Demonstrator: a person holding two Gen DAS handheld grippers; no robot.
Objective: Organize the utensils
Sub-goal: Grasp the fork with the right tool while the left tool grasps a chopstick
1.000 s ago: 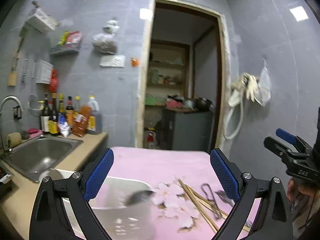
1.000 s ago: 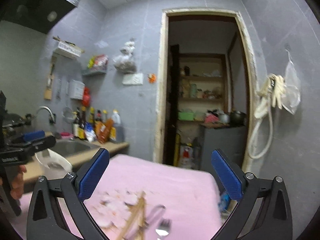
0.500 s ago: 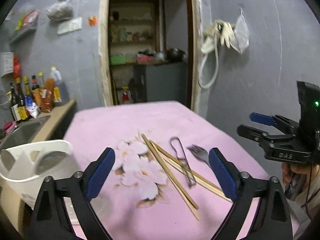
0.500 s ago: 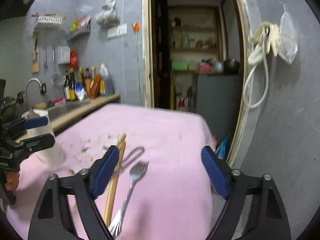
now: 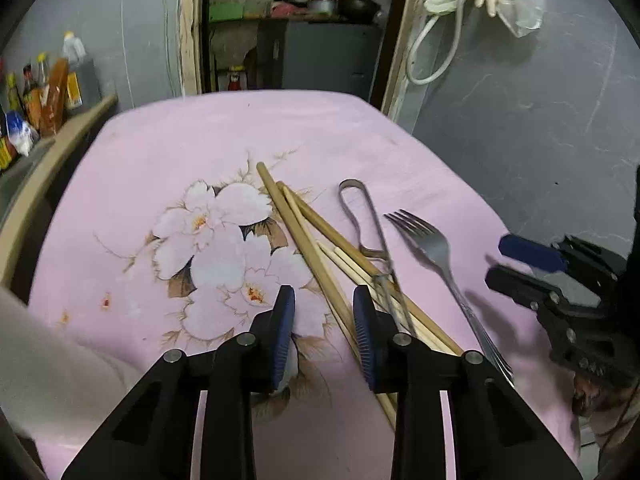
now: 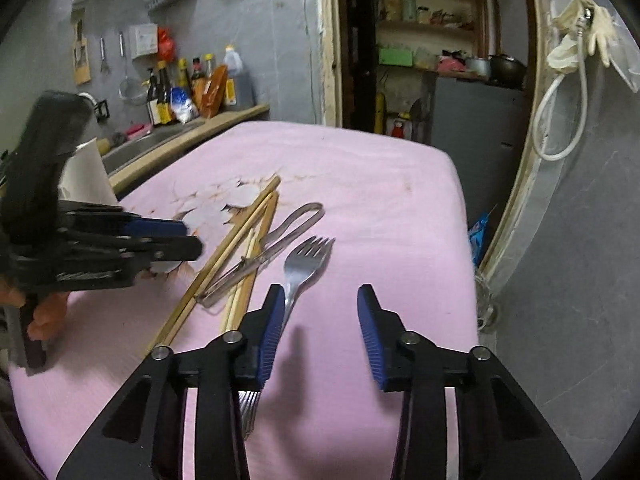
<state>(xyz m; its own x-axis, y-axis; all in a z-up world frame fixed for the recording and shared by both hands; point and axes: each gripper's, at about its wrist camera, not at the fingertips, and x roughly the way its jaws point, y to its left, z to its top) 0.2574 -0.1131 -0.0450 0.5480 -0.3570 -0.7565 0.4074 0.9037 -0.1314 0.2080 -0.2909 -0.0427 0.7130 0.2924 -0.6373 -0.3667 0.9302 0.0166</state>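
Both views have dipped from wall to desk (image 5: 168, 152); our left hand-held gripper (image 5: 324, 332) and right hand-held gripper (image 6: 316, 334) are closing, empty. Crossed chopsticks (image 5: 304, 236) risk scattering the fork (image 6: 304, 264).

A home kitchen: sauce bottles (image 6: 188, 88) beside a sink (image 6: 156, 142), hanging utensils (image 6: 102, 56), pantry shelves (image 6: 420, 28) through a doorway.

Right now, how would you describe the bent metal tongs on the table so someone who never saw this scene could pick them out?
Start at the pink flowered tablecloth covering the table. Near its middle lies a loose pile of wooden chopsticks, with a steel fork apart on the right. The tongs lie across the chopsticks' right edge: the only utensil made of a thin metal strip folded into a narrow loop, rounded end pointing away.
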